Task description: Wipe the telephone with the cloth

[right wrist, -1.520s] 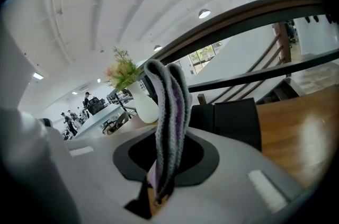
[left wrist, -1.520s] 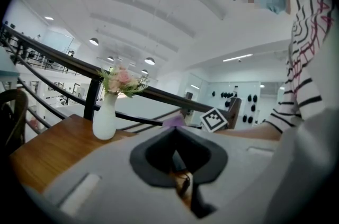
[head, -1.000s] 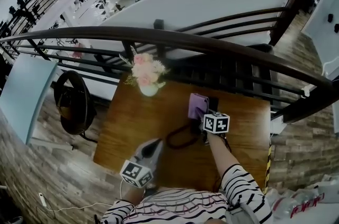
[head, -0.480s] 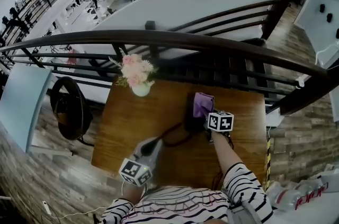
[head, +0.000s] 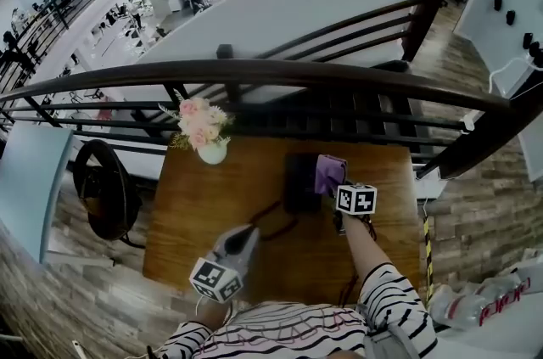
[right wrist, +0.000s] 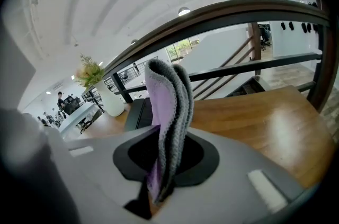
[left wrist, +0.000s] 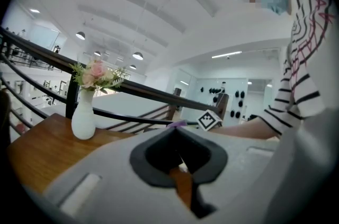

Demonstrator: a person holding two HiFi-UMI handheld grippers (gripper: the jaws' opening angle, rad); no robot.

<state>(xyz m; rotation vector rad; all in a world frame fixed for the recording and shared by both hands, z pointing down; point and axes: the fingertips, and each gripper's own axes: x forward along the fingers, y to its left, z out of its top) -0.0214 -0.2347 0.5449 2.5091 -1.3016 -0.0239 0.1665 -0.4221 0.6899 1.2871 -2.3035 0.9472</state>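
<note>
While the right gripper pinches the cloth, it should sweep lightly left over the telephone — left gripper closed, empty.

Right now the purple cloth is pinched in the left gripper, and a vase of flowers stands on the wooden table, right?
Not the left: the right gripper view shows the purple cloth pinched in the right gripper; the left gripper's jaws hold nothing. The vase of flowers does stand on the wooden table.
</note>
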